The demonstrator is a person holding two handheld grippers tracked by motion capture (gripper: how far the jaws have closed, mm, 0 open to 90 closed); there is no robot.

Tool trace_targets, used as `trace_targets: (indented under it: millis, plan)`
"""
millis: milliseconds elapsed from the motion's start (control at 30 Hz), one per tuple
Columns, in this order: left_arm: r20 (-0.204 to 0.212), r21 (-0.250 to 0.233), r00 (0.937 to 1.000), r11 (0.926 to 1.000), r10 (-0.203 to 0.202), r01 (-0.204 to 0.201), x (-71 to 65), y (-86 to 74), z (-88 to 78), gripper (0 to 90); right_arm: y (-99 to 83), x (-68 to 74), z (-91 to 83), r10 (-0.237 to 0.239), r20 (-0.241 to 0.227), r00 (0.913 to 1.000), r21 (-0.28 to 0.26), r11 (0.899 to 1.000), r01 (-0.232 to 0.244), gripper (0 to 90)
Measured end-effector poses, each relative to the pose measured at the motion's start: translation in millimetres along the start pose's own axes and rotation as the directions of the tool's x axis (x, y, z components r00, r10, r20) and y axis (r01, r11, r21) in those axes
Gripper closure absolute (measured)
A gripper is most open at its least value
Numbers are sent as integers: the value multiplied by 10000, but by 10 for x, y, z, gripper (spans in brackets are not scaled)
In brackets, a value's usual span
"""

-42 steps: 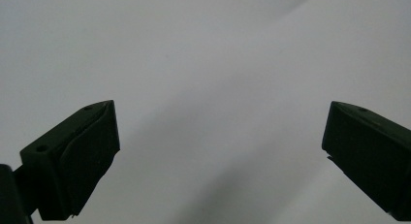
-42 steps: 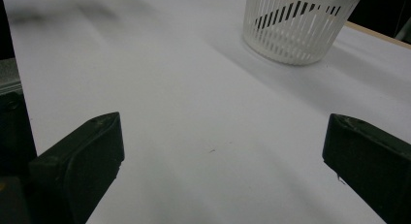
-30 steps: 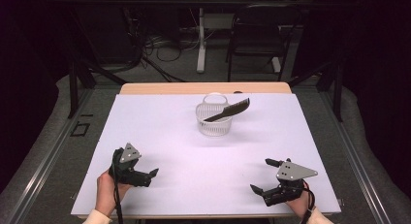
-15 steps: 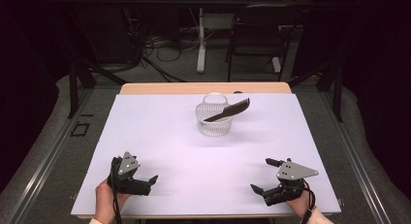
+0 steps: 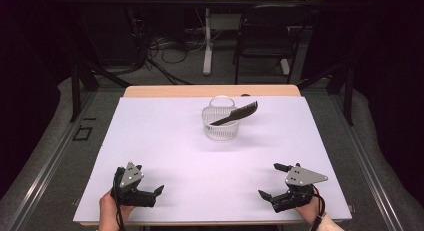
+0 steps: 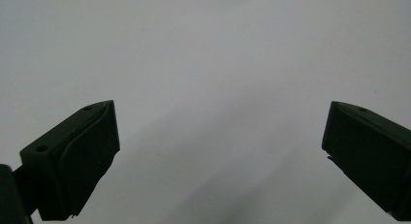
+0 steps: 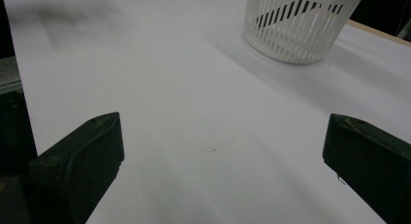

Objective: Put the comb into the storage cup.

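A white slatted basket (image 5: pixel 221 125) stands on the white table (image 5: pixel 165 141), toward the back middle. A black comb (image 5: pixel 236 113) lies tilted in it, its end sticking out over the right rim. My left gripper (image 5: pixel 152 191) rests low at the front left corner, open, with bare table between its jaws (image 6: pixel 220 151). My right gripper (image 5: pixel 270 181) sits at the front right, open and empty, pointing toward the basket (image 7: pixel 300 30). The comb (image 7: pixel 286 13) shows through the slats there.
The table's wooden back edge (image 5: pixel 210 91) lies just behind the basket. Beyond it stand a dark chair (image 5: pixel 262 36), a white table leg (image 5: pixel 207 41) and floor cables. A wide stretch of white surface separates the grippers from the basket.
The left gripper has drawn back toward the front edge and settled lower on the table. The right gripper, basket and comb have stayed in place.
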State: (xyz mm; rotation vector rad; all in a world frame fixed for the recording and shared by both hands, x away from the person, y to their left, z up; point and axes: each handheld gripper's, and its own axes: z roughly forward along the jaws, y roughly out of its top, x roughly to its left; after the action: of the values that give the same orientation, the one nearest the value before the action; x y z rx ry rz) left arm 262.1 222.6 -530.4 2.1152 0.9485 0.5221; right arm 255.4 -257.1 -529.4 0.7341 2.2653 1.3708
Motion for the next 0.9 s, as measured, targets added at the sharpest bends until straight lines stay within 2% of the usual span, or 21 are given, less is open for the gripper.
trace_targets:
  millis: [233,367,467,667,733,900]
  plan:
    - [80,-171,9999,9998,-75,76,-12,-64,-8,0,-2,2,-4,36,21,10000,35,10000,-36,4]
    - [160,-256,9999,9997,28,-24,-2,-86,-20,0,-10,-2,1,15,-2,10000,91,10000,-15,2]
    - [363,-274,9991,9994,-214,224,2,-97,1,0,-5,-2,-15,22,87,10000,-17,10000,-22,1]
    - [415,-307,9991,9995,-62,75,-2,-86,14,0,-6,0,-32,-1,168,9999,-47,10000,2,0]
    - [396,-326,9992,9995,-31,44,-7,-79,14,0,-6,2,-37,28,322,9995,-137,9999,-23,0]
    - [491,-427,9988,9991,-3,24,15,-77,-7,0,-4,-4,-34,20,312,9995,-156,9999,-16,0]
